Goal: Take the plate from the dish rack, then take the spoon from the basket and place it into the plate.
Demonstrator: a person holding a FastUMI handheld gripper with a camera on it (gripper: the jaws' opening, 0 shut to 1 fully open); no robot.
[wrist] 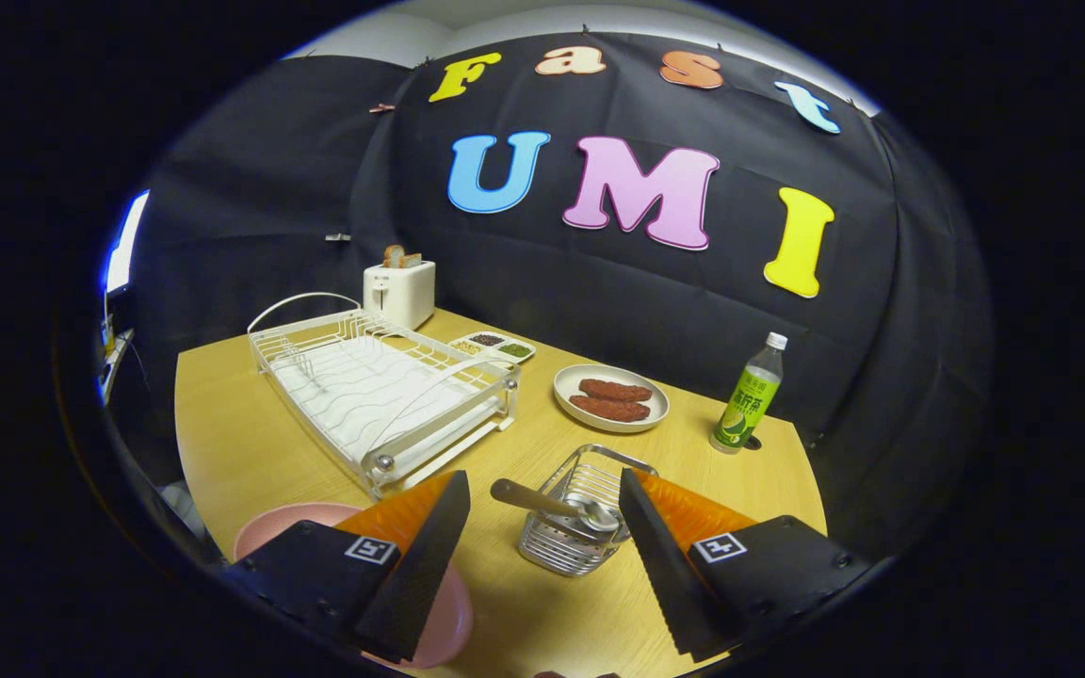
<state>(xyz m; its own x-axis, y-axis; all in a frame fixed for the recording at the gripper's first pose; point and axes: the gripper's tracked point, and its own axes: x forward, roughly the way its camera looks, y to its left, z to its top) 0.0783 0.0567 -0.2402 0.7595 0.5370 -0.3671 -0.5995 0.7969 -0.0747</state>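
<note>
Jaws stand apart, gripper (542, 546) empty; pink plate (269, 527) already on the table (222, 414) beneath the left finger, dish rack (382, 395) bare; spoon (542, 504) remains in the basket (580, 537) between the fingers; transfer outstanding.

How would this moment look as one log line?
tool open | metal spoon in wire basket between fingers | pink plate on table, off white rack

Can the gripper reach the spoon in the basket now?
Probably yes: the gripper is open, and the spoon lies across the basket top between its fingers, nothing over it.
</note>
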